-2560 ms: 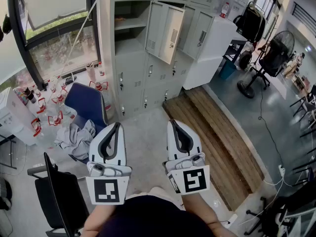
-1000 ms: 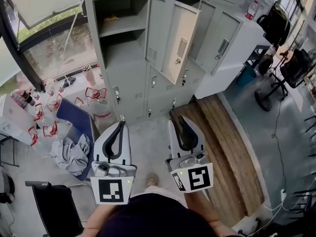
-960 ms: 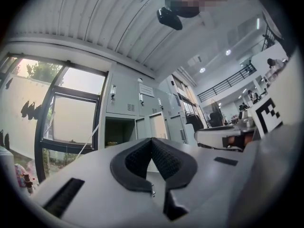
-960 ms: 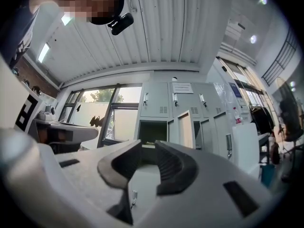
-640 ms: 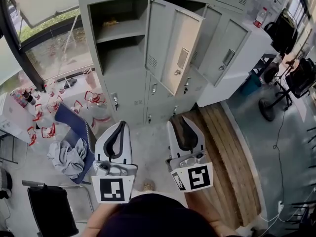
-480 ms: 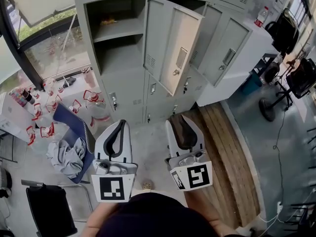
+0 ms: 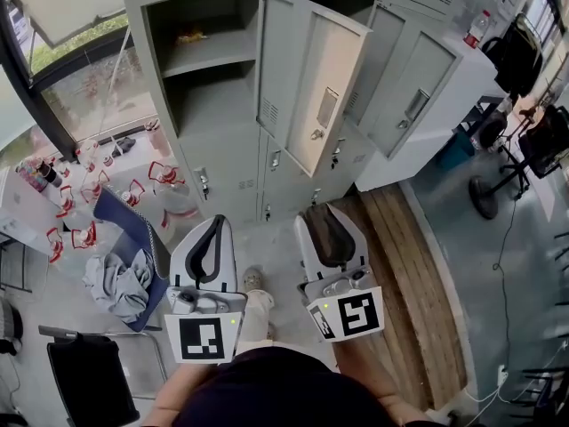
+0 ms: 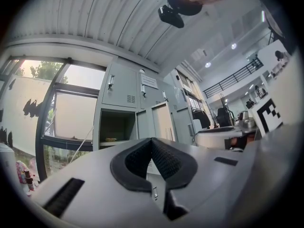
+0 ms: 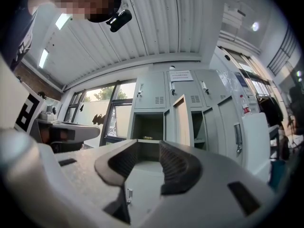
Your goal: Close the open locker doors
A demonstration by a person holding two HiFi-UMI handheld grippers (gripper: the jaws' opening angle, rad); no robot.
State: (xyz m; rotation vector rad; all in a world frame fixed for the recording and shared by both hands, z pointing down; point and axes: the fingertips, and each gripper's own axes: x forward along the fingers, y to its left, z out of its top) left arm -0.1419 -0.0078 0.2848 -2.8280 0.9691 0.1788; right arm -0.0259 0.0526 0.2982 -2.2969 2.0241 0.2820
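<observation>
The left gripper (image 8: 152,144) is closed, its dark pads meeting at the tip with nothing between them. The right gripper (image 9: 148,152) has just been opening its jaws. They stand apart, and only the lockers show through the gap.

The person holds both grippers low and side by side, pointing at the grey locker bank (image 7: 222,163) and well short of it. Up ahead of the right gripper an open locker door (image 7: 324,92) is swung out into the room, showing a beige face with a latch. To its left is an open compartment (image 7: 200,105), and a small yellow thing (image 7: 189,36) lies on the shelf above it. To the right, a second door (image 7: 404,83) stands ajar.

A blue chair (image 7: 133,225) with grey cloth on it sits left of the left gripper. A wooden platform (image 7: 409,274) runs along the floor on the right.
</observation>
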